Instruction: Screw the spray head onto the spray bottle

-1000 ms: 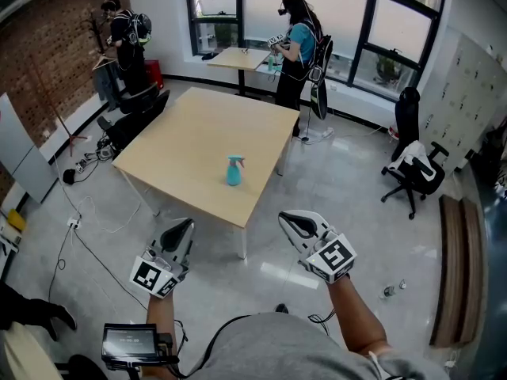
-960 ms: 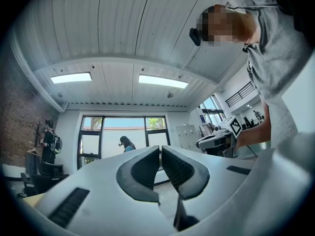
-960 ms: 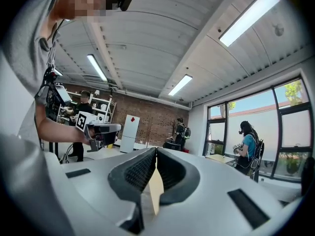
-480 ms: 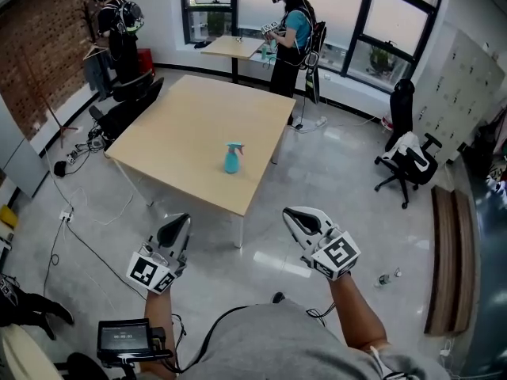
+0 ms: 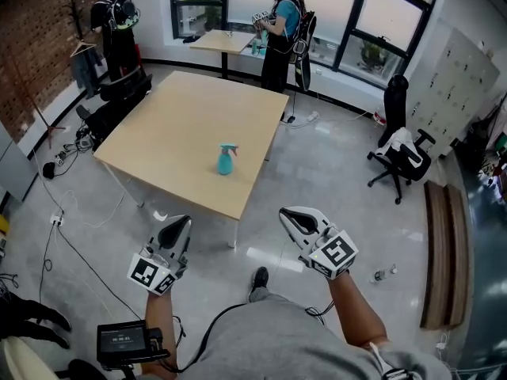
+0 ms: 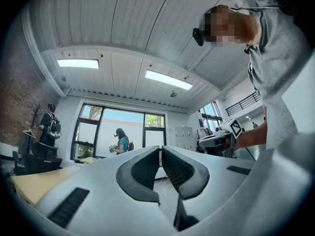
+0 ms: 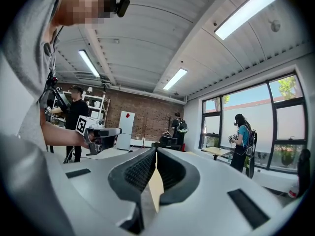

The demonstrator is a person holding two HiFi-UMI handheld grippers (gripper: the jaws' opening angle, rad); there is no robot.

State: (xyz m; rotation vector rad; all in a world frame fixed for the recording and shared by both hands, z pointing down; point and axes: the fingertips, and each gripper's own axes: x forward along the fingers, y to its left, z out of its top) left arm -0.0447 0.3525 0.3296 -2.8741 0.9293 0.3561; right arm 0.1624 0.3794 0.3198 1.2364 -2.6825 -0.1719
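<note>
A teal spray bottle [image 5: 226, 159] stands upright near the front edge of the light wooden table [image 5: 174, 133], with a teal spray head on top; whether it is screwed on I cannot tell. Both grippers hang in the air over the floor, well short of the table. My left gripper [image 5: 178, 223] is shut with nothing in it, its pads meeting in the left gripper view [image 6: 160, 150]. My right gripper [image 5: 287, 215] is shut and empty too, its jaws closed in the right gripper view [image 7: 155, 152]. Each gripper view shows the other gripper off to its side.
Two people stand at the back, one [image 5: 279, 22] by a small table [image 5: 222, 42] at the windows. A black office chair [image 5: 398, 155] stands at the right, with a wooden bench [image 5: 440, 252] nearer. Cables [image 5: 63, 236] lie on the floor at left.
The head view has shifted a little: the table and bottle sit slightly further left, and a shoe now shows on the floor between the arms. Both grippers stay shut.
</note>
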